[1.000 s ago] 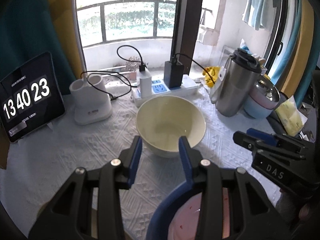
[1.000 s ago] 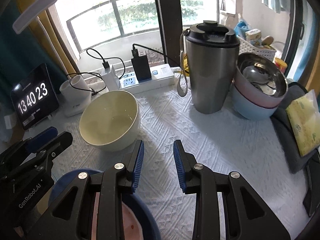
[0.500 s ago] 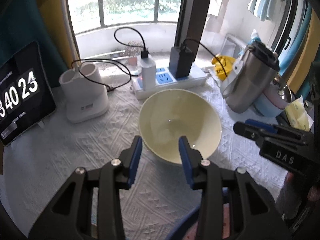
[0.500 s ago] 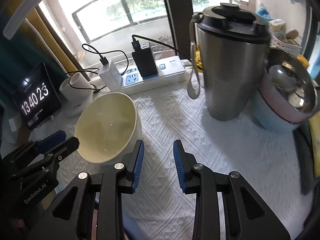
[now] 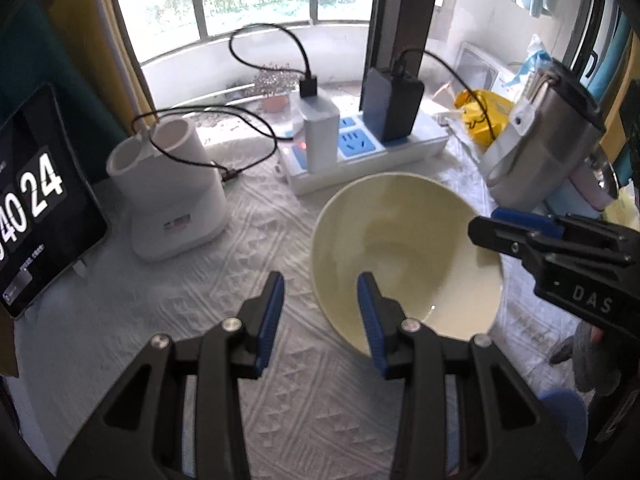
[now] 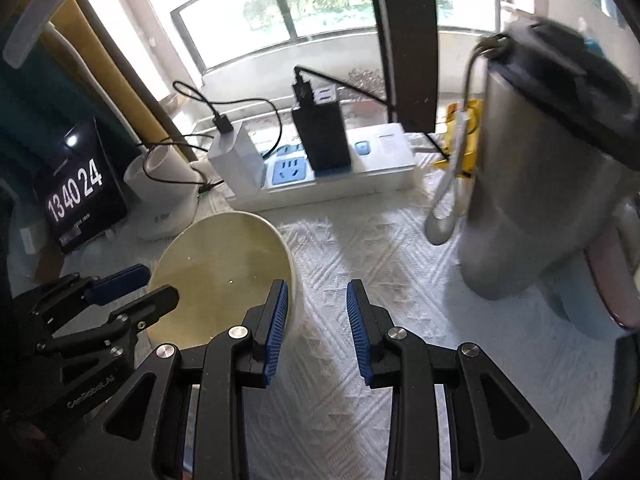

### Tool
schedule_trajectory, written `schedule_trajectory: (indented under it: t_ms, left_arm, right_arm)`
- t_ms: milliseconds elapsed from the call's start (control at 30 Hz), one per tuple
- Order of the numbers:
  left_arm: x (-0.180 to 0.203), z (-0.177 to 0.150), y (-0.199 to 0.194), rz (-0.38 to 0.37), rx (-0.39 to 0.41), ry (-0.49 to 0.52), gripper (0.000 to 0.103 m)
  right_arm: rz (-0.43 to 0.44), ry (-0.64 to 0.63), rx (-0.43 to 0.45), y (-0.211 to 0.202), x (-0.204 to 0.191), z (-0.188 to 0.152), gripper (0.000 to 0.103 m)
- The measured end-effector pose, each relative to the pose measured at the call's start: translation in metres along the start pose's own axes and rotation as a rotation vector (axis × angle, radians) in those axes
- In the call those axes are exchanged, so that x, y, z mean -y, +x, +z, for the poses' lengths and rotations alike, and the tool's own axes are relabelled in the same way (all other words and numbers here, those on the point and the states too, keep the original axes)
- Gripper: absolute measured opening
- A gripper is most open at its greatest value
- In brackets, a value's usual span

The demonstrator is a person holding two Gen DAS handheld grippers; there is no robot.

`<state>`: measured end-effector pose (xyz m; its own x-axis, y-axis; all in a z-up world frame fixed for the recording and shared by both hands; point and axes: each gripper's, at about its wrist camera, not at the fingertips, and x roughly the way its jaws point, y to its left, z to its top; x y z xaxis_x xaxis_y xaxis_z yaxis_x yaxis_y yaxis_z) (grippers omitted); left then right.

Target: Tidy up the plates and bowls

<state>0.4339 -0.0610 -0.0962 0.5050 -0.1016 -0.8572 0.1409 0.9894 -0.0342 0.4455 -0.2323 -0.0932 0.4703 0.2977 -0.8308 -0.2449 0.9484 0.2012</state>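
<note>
A cream bowl [image 5: 404,256] stands upright and empty on the white cloth. My left gripper [image 5: 320,304] is open just above its near left rim; the rim lies in line with the gap, and neither pad touches it. My right gripper [image 6: 318,308] is open too, at the bowl's [image 6: 224,268] right wall, its left pad in front of the rim. Each gripper shows in the other's view: the right gripper [image 5: 490,222] over the bowl's right rim, the left gripper [image 6: 154,286] at its left side. A blue dish's edge [image 5: 564,412] shows at the bottom right.
Behind the bowl lie a power strip [image 5: 360,160] with chargers and cables, a white holder [image 5: 176,204] and a tablet clock [image 5: 32,216]. A steel flask [image 6: 532,200] stands right, with stacked pink and blue bowls [image 6: 608,280] behind it.
Both grippers have come forward and down to the cream bowl, one to each side. The blue dish has slid almost out of the views. The bowl has stayed put.
</note>
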Motion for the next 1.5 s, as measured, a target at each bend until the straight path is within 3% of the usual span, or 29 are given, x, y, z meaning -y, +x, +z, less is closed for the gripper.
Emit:
schedule_trajectory:
  t_ms: [300, 500, 1133, 1500]
  left_arm:
    - [0.000, -0.001, 0.020, -0.007, -0.027, 0.021, 0.040]
    - [0.007, -0.003, 0.021, -0.024, 0.001, 0.058, 0.025]
    - [0.012, 0.000, -0.013, -0.009, 0.083, 0.079, 0.020]
    - [0.027, 0.002, -0.044, -0.016, 0.153, 0.077, 0.019]
  right_arm:
    - [0.057, -0.035, -0.096, 0.029, -0.006, -0.002, 0.032]
    - [0.101, -0.052, -0.105, 0.035, -0.009, -0.003, 0.026]
    - [0.015, -0.096, -0.034, 0.010, -0.019, 0.001, 0.011]
    - [-0.024, -0.084, 0.051, -0.026, -0.021, 0.003, 0.011]
